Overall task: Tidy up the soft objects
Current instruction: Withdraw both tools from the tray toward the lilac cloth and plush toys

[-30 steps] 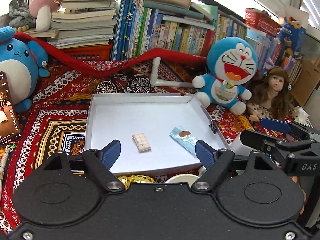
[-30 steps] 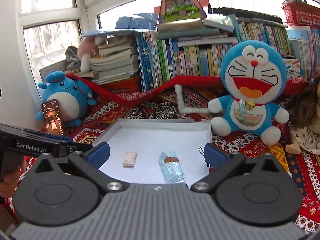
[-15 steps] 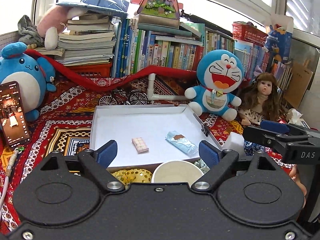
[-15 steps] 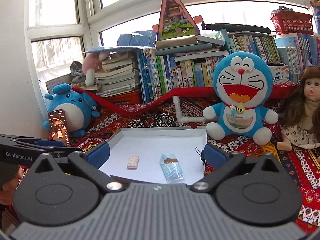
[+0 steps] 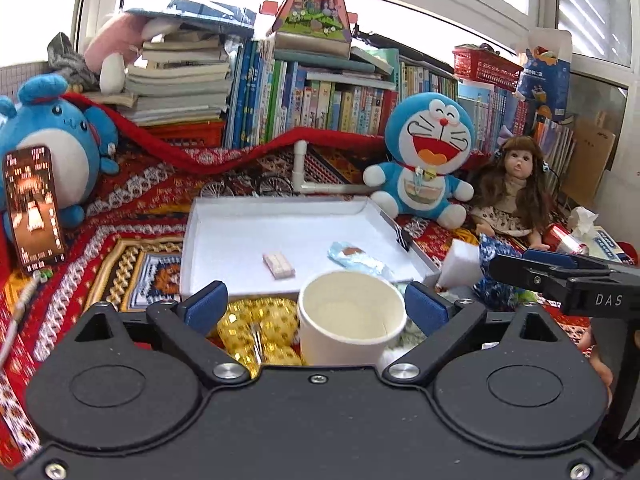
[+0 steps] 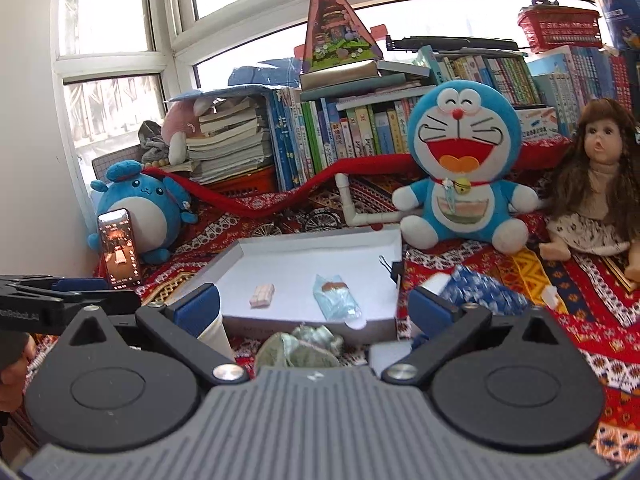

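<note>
A white tray [image 5: 208,236] lies on the patterned cloth and holds a small pink block [image 5: 279,265] and a light blue packet [image 5: 356,260]. The same tray [image 6: 360,240], block [image 6: 262,295] and packet [image 6: 336,300] show in the right wrist view. My left gripper [image 5: 311,307] is open and empty, just above a white paper cup [image 5: 350,316] and a gold crumpled item [image 5: 256,330] in front of the tray. My right gripper [image 6: 314,308] is open and empty, above a green crumpled wad [image 6: 304,346]. A white sponge block [image 5: 460,266] and a blue patterned cloth [image 6: 480,292] lie right of the tray.
A Doraemon plush [image 5: 428,160] and a doll [image 5: 516,188] sit behind the tray on the right. A blue round plush [image 5: 48,140] and a lit phone [image 5: 34,204] stand at the left. Books line the back. A tissue box [image 5: 600,236] sits far right.
Both grippers have drawn back and risen from the tray. The cup, gold item, green wad and sponge now show in front of the tray. Both stay open.
</note>
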The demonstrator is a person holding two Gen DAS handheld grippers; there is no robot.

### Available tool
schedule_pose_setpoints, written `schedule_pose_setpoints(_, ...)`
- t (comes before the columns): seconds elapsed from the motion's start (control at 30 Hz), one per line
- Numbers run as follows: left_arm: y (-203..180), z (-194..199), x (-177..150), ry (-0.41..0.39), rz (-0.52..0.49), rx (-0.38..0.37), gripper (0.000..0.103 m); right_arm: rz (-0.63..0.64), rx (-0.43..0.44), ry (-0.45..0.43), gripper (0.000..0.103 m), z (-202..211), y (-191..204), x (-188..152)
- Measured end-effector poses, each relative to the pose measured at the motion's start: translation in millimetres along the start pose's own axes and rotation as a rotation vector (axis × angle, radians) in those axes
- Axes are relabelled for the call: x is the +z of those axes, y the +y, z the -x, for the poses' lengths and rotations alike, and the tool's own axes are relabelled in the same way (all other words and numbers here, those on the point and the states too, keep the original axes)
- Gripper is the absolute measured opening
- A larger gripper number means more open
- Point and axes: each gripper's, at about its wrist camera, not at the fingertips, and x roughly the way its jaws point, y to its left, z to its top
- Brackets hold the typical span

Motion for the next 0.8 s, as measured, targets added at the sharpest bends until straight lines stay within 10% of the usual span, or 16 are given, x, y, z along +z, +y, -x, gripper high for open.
schedule_pose_setpoints(0.8,7.1,5.4,-51.8,-0.015,0.032,0.064,0.099,0.027,-0.076,-0.07,0.103,17.2,-5.6,-43.9)
